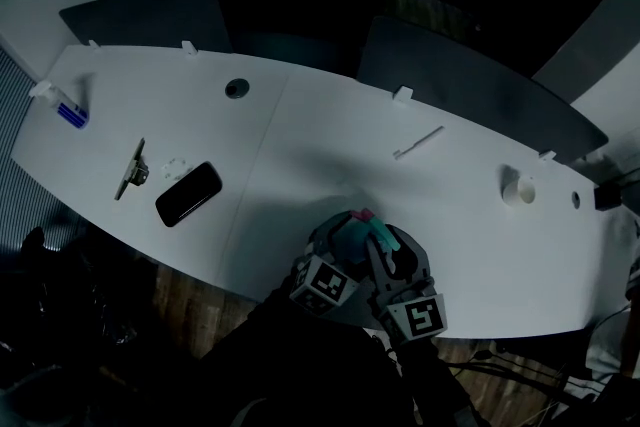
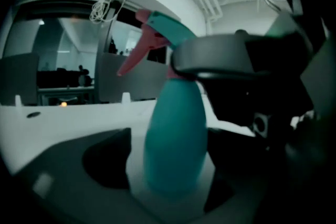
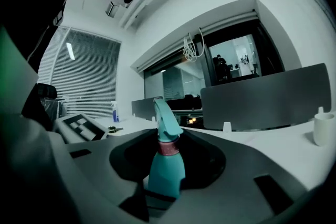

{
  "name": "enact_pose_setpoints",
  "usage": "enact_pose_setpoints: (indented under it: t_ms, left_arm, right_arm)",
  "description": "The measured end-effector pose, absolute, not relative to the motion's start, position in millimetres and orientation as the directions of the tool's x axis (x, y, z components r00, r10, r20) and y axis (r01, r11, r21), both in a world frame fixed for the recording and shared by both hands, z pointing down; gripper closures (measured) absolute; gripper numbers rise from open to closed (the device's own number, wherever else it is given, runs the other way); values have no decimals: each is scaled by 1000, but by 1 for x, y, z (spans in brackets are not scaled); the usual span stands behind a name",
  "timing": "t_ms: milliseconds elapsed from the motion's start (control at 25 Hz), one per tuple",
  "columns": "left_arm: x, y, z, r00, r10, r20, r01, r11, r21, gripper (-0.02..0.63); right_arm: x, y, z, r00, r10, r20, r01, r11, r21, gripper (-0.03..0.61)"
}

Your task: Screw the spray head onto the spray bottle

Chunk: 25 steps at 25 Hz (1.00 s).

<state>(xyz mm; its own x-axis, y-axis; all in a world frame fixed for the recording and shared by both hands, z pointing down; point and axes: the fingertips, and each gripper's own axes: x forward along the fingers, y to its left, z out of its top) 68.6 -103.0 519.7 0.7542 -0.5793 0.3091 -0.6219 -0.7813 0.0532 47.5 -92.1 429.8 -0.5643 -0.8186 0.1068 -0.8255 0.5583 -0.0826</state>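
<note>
Head view, setting: your white curved surface [image 1: 300,140] fills the frame, and the teal plastic spray bottle [image 1: 352,237] is close to its near edge, between your two claws.

Bottle, pose: it stands upright. You cannot tell from any view whether its base rests on the surface.

Spray head: the teal-topped spray head with a pink trigger [image 2: 157,34] sits on the bottle's neck, with a pink collar at the joint. In the left gripper view the trigger points left. How far it is threaded on cannot be made out.

Left claw: your left claw [image 2: 167,160] has its jaws wide apart, one on each side of the bottle's lower body. A strip of white shows between the left-hand jaw and the bottle, so nothing is pressed.

Right claw: your right claw [image 3: 167,165] is clamped on the bottle, and its dark pads meet the teal body. In the left gripper view one of its grey jaws crosses just under the pink collar.

Phone: a black flat phone [image 1: 188,193] lies well to the left of the bottle.

Cup: a white cylindrical cup [image 1: 519,188] stands well to the right of the bottle, further back.

Stick: a thin white stick [image 1: 418,142] lies beyond the bottle, apart from it.

Far left: a small blue-and-white object [image 1: 68,111] lies far to the left of the bottle, near the surface's end.
</note>
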Motion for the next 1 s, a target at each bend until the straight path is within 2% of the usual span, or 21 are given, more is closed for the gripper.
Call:
enact_pose_setpoints:
  t_ms: [80, 160, 200, 240, 280, 360, 440, 560, 680, 800, 1000]
  left_arm:
    - [66, -104, 518, 852, -413, 321, -469, -875, 121, 127]
    - [72, -98, 521, 904, -203, 376, -274, -951, 146, 129]
    - [76, -94, 522, 907, -112, 405, -184, -972, 144, 144]
    - [80, -90, 524, 903, -49, 427, -117, -984, 136, 197]
    - [83, -87, 524, 899, -21, 437, -83, -989, 123, 219]
    - [85, -90, 521, 904, -75, 420, -126, -988, 93, 224]
    - [84, -95, 518, 898, -237, 370, -284, -956, 77, 229]
    - [80, -102, 514, 809, -510, 293, -550, -833, 67, 229]
    - [75, -105, 515, 688, -672, 274, -707, -705, 47, 229]
    - [73, -103, 517, 640, -718, 274, -755, -654, 49, 227]
    - [73, -103, 518, 669, -693, 269, -729, -683, 55, 224]
  right_arm:
    - [46, -92, 430, -626, -770, 121, -780, 616, -114, 448]
    - [44, -93, 430, -694, -707, 136, -720, 679, -145, 448]
    - [43, -92, 431, -726, -672, 146, -688, 709, -158, 448]
    - [43, -92, 431, -753, -639, 157, -658, 734, -169, 446]
    - [43, -92, 431, -772, -613, 167, -635, 753, -174, 446]
    - [46, -94, 430, -777, -606, 172, -628, 766, -137, 446]
    - [49, -95, 428, -734, -662, 149, -676, 732, -82, 448]
    - [53, -95, 427, -629, -773, 84, -777, 622, -92, 448]
    - [54, -93, 427, -530, -845, 72, -847, 525, -77, 448]
    - [52, -90, 429, -501, -862, 82, -866, 499, -43, 448]
    - [50, -90, 429, -558, -827, 60, -829, 554, -79, 446]
